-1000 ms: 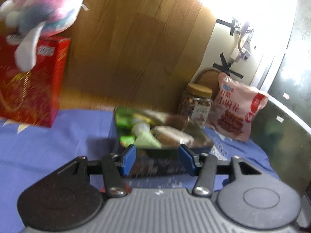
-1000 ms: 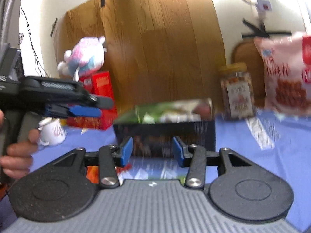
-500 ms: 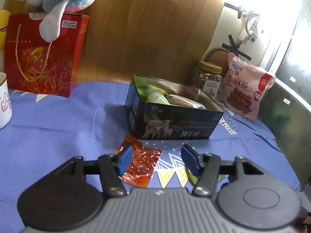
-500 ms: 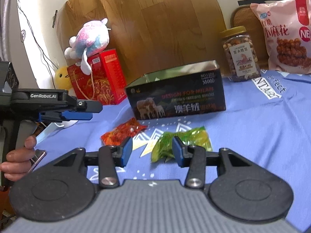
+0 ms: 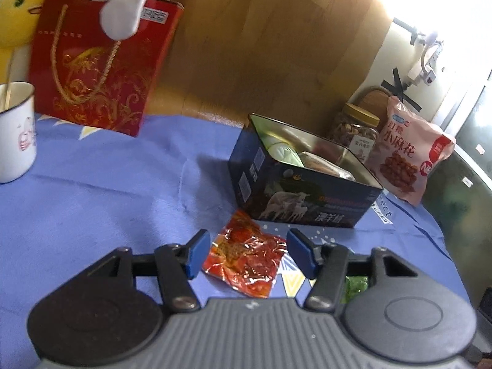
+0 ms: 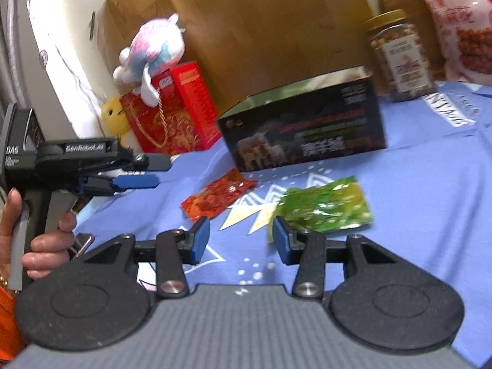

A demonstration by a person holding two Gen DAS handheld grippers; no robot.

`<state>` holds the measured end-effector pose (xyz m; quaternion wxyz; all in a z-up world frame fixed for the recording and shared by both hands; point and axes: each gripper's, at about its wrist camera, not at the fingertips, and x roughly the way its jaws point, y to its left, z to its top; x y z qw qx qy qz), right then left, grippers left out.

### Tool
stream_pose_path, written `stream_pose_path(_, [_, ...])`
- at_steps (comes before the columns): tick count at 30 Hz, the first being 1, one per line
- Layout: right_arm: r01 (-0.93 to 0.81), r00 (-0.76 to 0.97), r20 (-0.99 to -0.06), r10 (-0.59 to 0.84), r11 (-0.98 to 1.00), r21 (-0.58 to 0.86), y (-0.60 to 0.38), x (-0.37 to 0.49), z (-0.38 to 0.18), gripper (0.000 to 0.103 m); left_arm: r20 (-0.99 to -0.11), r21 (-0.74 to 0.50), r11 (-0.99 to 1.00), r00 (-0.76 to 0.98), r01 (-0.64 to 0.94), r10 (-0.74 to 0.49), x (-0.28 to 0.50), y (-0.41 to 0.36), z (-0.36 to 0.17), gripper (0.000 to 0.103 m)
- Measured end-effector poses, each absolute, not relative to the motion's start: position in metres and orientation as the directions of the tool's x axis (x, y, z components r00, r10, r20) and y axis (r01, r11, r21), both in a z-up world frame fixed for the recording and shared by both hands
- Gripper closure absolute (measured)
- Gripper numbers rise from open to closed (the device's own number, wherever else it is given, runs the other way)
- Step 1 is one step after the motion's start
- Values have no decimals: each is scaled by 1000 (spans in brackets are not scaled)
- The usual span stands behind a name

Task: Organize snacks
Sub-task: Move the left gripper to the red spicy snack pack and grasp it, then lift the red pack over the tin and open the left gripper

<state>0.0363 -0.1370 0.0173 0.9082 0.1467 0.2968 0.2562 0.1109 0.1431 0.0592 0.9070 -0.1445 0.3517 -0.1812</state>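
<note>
A red snack packet (image 5: 246,261) lies on the blue cloth in front of a dark open tin box (image 5: 307,190) that holds several wrapped snacks. My left gripper (image 5: 247,253) hovers over it, open, with the packet showing between the blue pads and touching neither. In the right wrist view the left gripper (image 6: 160,172), held by a hand (image 6: 46,246), is above the cloth left of the red packet (image 6: 218,196). A green snack packet (image 6: 323,206) lies just ahead and right of my right gripper (image 6: 240,243), which is open and holds nothing. The tin box (image 6: 301,132) stands behind both packets.
A red gift bag (image 5: 98,70) with a plush toy (image 6: 153,52) on it stands at the back left, beside a yellow duck (image 5: 18,9) and a white mug (image 5: 15,132). A nut jar (image 6: 399,55) and a pink snack bag (image 5: 412,160) stand at the back right. A wooden board backs the table.
Both grippers have sunk and tipped down, away from the tin box, so the red and green packets now lie near their fingers. The left jaws stand a little wider.
</note>
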Motion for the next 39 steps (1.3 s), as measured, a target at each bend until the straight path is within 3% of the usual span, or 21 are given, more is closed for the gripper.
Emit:
stream_pose_path(4, [-384, 641, -475, 603, 788, 482, -126, 65, 20, 55, -606, -362, 905, 681, 224, -410, 131, 138, 50, 44])
stream_pose_path(8, [-351, 588, -511, 627, 767, 537, -112, 99, 17, 56, -623, -416, 889, 653, 191, -431, 148, 145, 31, 44])
stream_pose_path(12, [-311, 559, -567, 605, 787, 532, -100, 124, 8, 66, -629, -476, 858, 608, 192, -485, 152, 143, 15, 53])
stream_pose_path(16, [-326, 579, -553, 599, 792, 516, -90, 127, 2, 65, -622, -467, 865, 628, 182, -468, 145, 143, 13, 63])
stream_pose_path(22, [-317, 618, -535, 577, 805, 502, -94, 129, 0, 66, -604, -543, 828, 619, 142, -502, 150, 155, 10, 62])
stream_pose_path(26, [-288, 571, -515, 640, 743, 604, -102, 148, -7, 67, -592, -569, 810, 611, 144, -525, 158, 155, 6, 63])
stream_pose_path(28, [-267, 557, -519, 648, 732, 627, -100, 154, -8, 75, -600, -535, 831, 624, 151, -501, 155, 148, 8, 65])
stream_pose_path(30, [-232, 530, -499, 686, 683, 692, -104, 153, -13, 92, -606, -518, 843, 633, 145, -482, 149, 144, 9, 69])
stream_pose_path(33, [-225, 560, -466, 685, 667, 710, -112, 136, -8, 100, -576, -553, 821, 647, 141, -499, 138, 143, 11, 67])
stream_pose_path(39, [-295, 678, -328, 657, 653, 698, -139, 122, 46, 100, -459, -522, 808, 708, 274, -536, 132, 119, 72, 67])
